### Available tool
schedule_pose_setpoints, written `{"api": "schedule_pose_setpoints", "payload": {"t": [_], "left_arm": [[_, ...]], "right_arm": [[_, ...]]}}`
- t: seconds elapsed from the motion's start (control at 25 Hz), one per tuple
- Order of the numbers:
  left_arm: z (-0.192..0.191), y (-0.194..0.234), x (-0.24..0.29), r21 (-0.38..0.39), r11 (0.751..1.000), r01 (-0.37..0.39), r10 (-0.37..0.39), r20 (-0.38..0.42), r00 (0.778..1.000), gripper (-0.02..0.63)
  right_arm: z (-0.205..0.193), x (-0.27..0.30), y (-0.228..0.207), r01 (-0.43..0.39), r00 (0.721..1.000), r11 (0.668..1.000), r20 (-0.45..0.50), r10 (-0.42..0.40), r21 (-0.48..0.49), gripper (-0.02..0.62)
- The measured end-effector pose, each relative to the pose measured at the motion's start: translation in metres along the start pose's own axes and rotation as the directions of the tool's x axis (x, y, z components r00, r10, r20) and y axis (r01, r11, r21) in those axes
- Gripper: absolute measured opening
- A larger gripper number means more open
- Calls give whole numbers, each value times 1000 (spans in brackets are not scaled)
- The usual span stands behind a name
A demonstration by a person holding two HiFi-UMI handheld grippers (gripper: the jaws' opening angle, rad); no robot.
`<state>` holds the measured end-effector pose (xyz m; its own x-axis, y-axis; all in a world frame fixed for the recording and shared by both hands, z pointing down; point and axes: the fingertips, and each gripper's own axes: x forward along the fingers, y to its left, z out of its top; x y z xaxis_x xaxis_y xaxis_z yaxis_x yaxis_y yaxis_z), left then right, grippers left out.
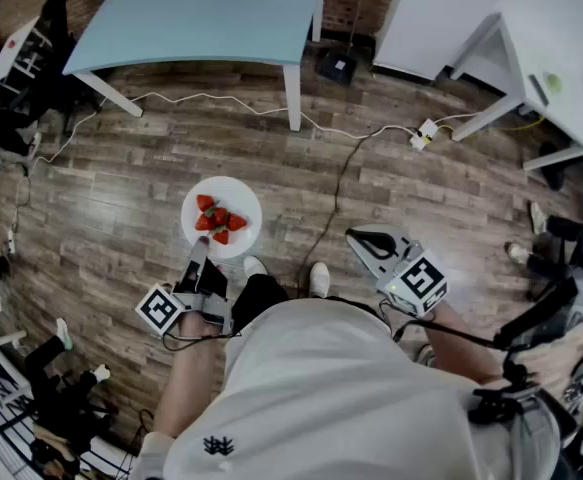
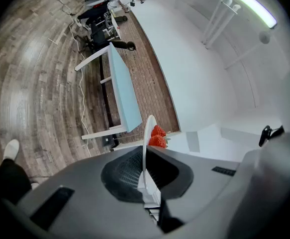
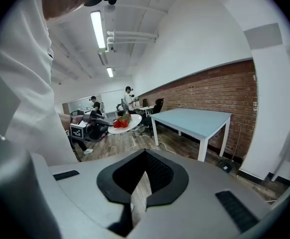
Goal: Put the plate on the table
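A round white plate (image 1: pixel 241 196) bearing red strawberries (image 1: pixel 218 219) is clenched at its near rim by the left gripper (image 1: pixel 199 256); the right gripper (image 1: pixel 363 240) is closed, empty.

Open floor (image 1: pixel 121 198) leads from the plate (image 1: pixel 233 190) to the table (image 1: pixel 201 13), a white cable (image 1: pixel 221 98) lying across.

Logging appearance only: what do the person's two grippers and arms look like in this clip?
The left gripper and right gripper are pale grey wedge-shaped shells with black textured insets. Each carries a cube with black-and-white square markers. A black cable trails from the right one toward the body. The person wears a white short-sleeved T-shirt with a small dark logo.
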<state>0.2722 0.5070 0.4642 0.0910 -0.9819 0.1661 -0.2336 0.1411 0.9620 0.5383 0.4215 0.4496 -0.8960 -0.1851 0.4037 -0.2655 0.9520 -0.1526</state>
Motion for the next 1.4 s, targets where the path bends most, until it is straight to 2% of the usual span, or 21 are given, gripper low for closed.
{"api": "schedule_pose_setpoints", "payload": {"t": [0.4,0.6,0.68,0.92,1.08,1.24,1.4], "left_arm": [[-29,-24,-9,40,999,-5,4,16,1000,9],[-45,-17,-22,29,999,-16,16,19,1000,10],[-46,-16,-24,34,999,-26,25,24,999,10],[-36,-23,-27,47,998,-38,35,63,997,9],[-31,-15,-40,48,998,-44,39,99,994,10],[-27,-13,-30,69,997,-33,27,88,996,9],[11,-11,-25,75,997,-22,13,125,992,10]], "right_arm": [[13,-17,7,-45,998,997,30,47,-57,6],[0,-19,1,10,1000,994,16,-8,-105,9],[-1,-19,1,-5,1000,993,13,7,-114,65],[4,-14,-1,-63,998,994,13,64,-95,86],[-1,-4,9,-103,995,987,4,104,-124,86],[7,2,0,-94,994,991,42,99,-98,86],[24,41,-2,-109,991,986,67,118,-129,86]]}}
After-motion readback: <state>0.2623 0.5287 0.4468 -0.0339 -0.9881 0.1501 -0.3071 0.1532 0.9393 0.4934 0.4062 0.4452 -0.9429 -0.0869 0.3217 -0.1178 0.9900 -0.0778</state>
